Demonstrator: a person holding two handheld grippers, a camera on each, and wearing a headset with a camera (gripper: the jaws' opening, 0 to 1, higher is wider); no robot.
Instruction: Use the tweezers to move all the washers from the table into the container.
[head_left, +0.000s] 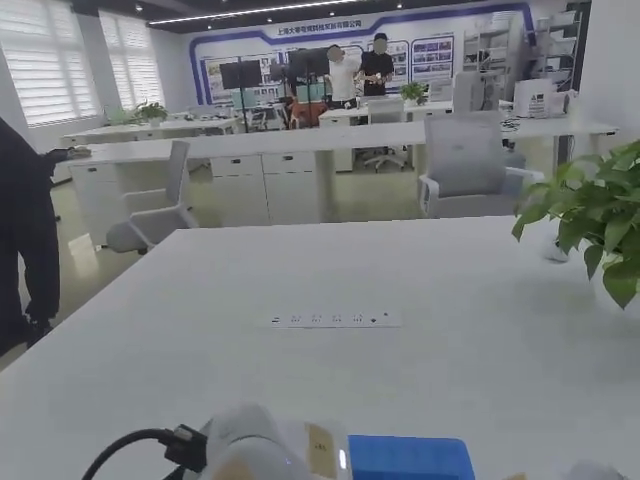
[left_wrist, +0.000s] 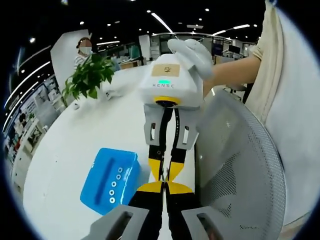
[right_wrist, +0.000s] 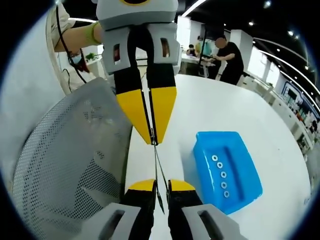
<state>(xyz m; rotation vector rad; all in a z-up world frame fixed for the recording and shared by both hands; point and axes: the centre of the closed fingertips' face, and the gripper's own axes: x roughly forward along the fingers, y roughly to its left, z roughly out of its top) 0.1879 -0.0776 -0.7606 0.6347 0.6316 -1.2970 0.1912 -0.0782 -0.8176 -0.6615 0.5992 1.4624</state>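
The thin metal tweezers (right_wrist: 156, 170) run between the two grippers, which face each other tip to tip. My left gripper (right_wrist: 151, 135) comes in from the top of the right gripper view, its yellow jaws shut on the tweezers' upper end. My right gripper (right_wrist: 161, 187) has the tweezers' legs between its narrow jaws. In the left gripper view, the left gripper (left_wrist: 165, 187) meets the right gripper (left_wrist: 165, 169). The blue container (right_wrist: 227, 170) lies on the white table beside them, with several washers (right_wrist: 221, 175) in a row inside. A gripper's white body (head_left: 260, 450) and the blue container (head_left: 410, 458) sit at the head view's bottom edge.
A grey mesh chair back (right_wrist: 65, 165) stands close against the grippers at the table edge (left_wrist: 235, 180). A power strip (head_left: 335, 319) is set into the table's middle. A leafy plant (head_left: 595, 215) stands at the right. People stand at far desks.
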